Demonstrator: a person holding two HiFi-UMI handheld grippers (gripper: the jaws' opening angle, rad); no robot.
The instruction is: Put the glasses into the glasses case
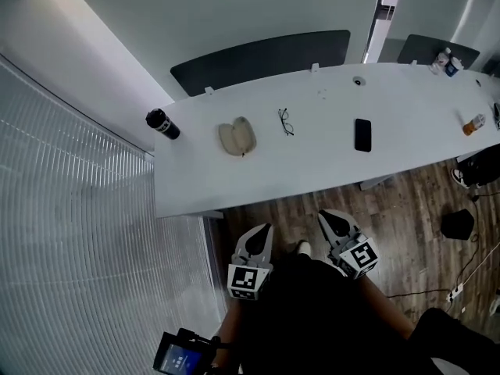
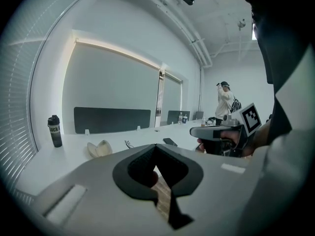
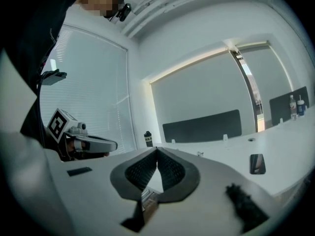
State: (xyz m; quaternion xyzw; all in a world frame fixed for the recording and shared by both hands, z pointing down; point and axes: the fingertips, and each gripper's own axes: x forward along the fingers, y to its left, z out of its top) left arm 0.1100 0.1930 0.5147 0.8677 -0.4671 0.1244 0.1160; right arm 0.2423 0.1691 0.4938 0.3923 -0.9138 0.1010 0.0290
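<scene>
Desk: long white table; glasses lie mid-table, glasses case open, near their left.
Grippers: left gripper, right gripper both closed, empty, short of near edge.
Handling: probably light, thin, fragile; pinch frame bridge gently.

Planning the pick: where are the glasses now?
Head view: glasses lie on the white table, open case to their left, black phone to their right.
</scene>
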